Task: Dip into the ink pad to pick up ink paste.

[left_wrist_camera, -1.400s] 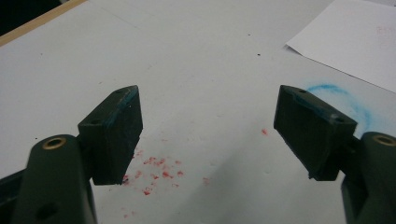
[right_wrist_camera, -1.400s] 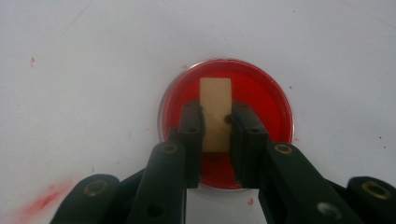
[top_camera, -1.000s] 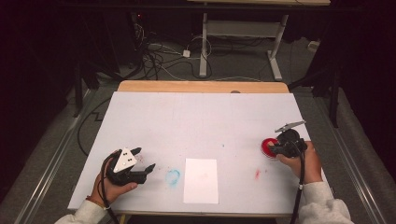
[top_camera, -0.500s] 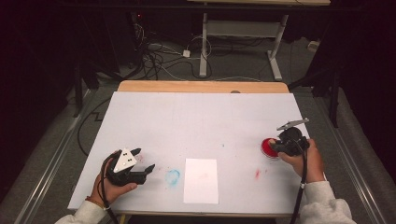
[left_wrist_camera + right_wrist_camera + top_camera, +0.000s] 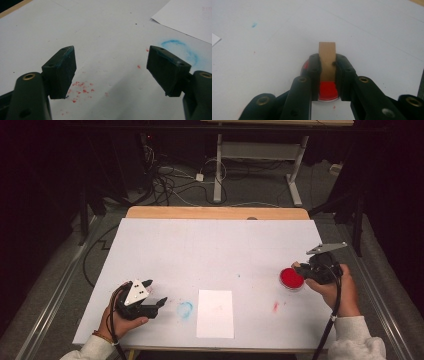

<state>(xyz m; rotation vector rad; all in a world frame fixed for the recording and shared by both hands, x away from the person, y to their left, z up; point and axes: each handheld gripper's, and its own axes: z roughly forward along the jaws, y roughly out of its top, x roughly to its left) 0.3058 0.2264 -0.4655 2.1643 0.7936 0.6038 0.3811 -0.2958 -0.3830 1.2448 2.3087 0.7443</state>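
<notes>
My right gripper [image 5: 327, 58] is shut on a small tan wooden block [image 5: 327, 53], which stands upright between the jaws. Just beneath it lies a round red ink pad [image 5: 327, 91]. In the high view the right gripper [image 5: 300, 268] hovers at the right side of the table, at the right edge of the red pad [image 5: 290, 279]. My left gripper [image 5: 154, 292] rests near the front left with its jaws wide open and nothing between them. In the left gripper view the left gripper [image 5: 111, 67] points across bare white tabletop.
A white sheet of paper [image 5: 215, 313] lies near the front edge, with a blue smudged ring [image 5: 185, 309] to its left and a red smear [image 5: 275, 306] to its right. Red specks [image 5: 81, 87] dot the white table cover [image 5: 215, 245]. Cables and a desk frame lie beyond the table.
My right gripper has lifted a little with the tan block, up off the red pad. The left gripper has stayed where it was.
</notes>
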